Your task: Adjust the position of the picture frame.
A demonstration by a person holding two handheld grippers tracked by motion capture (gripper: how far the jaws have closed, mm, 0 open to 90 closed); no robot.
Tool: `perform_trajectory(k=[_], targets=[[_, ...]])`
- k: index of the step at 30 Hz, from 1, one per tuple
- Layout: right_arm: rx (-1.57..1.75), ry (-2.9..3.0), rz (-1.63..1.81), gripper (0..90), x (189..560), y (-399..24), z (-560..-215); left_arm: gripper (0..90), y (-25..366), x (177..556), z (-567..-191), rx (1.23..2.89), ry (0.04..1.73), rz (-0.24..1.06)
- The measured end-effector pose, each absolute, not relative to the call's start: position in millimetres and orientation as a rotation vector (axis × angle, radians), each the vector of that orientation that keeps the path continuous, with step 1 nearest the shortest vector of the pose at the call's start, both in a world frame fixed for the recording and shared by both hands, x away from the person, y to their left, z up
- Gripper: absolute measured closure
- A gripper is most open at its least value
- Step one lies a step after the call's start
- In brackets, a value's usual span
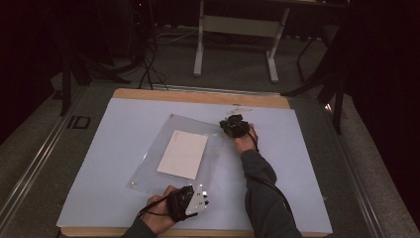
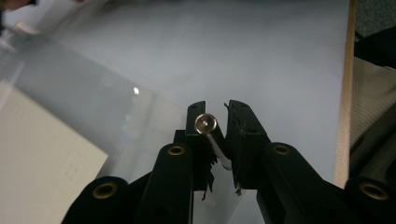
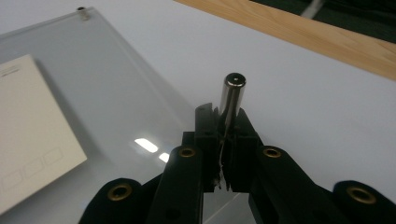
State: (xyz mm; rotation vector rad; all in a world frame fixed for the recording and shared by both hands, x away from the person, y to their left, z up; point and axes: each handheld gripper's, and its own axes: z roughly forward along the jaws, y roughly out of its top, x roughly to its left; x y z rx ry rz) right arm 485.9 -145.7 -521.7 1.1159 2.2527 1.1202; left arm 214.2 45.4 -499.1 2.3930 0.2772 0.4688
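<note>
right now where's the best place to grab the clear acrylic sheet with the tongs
Probably a bare edge of the clear acrylic sheet, coming in level from the side. It lies flat on the table, so only its thin rim offers a bite; stay off the metal standoff in the corner and the paper.

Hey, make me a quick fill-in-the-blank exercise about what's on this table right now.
1. The white card lies under a clear ____ sheet.
2. The right gripper is shut on a metal ____.
3. The sheet rests on a ____ mat.
Missing words: acrylic; pin; white
</note>
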Motion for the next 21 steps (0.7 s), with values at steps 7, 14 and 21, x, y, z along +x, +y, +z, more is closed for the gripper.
perform_trajectory(k=[7, 14, 21], targets=[[1.01, 2.338, 1.123, 85.3, 489, -98, -522, 80.4, 25, 210, -508, 2.422, 0.205, 0.431], [1.055, 2.381, 1.088, 82.3, 492, -94, -531, 73.3, 32, 218, -520, 2.397, 0.215, 0.355], [0.993, 2.392, 1.088, 65.3, 485, -104, -521, 59.1, 63, 215, -512, 2.348, 0.227, 0.284]])
